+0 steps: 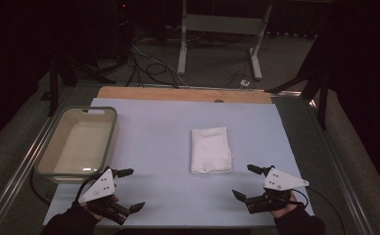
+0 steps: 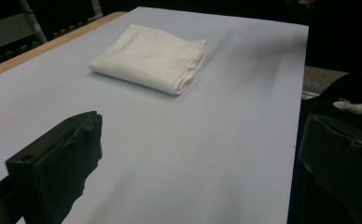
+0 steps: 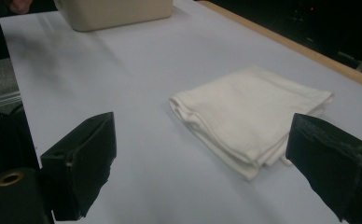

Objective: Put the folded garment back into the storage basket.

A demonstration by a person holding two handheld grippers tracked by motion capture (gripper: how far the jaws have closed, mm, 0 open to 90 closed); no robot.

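White folded towel (image 1: 211,150) lies beyond both open jaws.

A folded white towel (image 1: 211,150) lies centre frame on a pale sheet (image 1: 158,142). A beige tub (image 1: 78,142) sits at left. Cables (image 1: 151,66) cross the floor above.

Nothing readable anywhere here, honestly. No text, labels, brand marks or numbers on anything, and the frames are pretty dim and soft on top of that.
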